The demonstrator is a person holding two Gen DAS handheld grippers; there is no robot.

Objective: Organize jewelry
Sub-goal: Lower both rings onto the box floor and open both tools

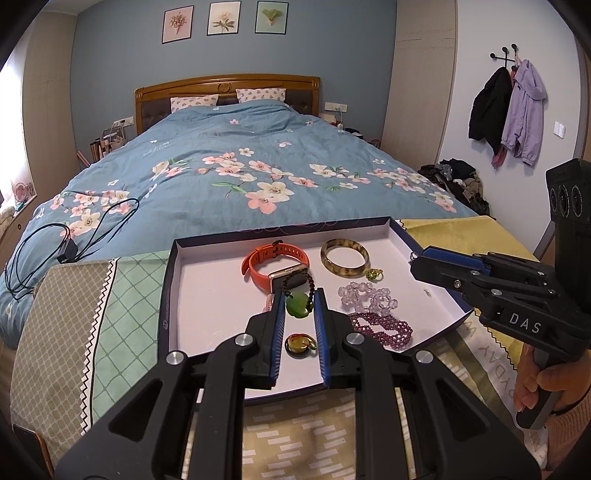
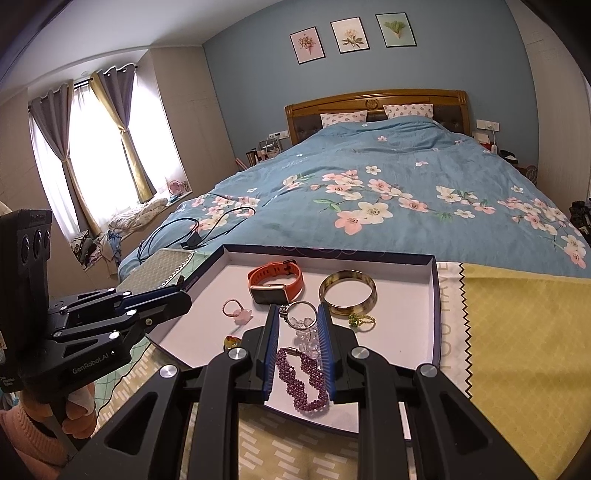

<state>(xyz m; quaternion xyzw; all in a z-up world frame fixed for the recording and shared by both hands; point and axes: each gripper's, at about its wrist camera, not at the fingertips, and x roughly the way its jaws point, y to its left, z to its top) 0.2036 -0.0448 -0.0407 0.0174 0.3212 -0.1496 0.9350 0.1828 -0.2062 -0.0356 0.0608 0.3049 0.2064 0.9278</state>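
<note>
the left wrist view sits close above the near edge of the open box (image 1: 207,295), looking forward and down along its own hand-held gripper (image 1: 300,299) toward the bed (image 1: 229,155) and its headboard wall. the right wrist view looks much the same way from further right (also near), over the box (image 2: 406,317). both share the box, the bed, the three wall pictures (image 1: 223,18), and each other's hand-held gripper at one edge.
</note>
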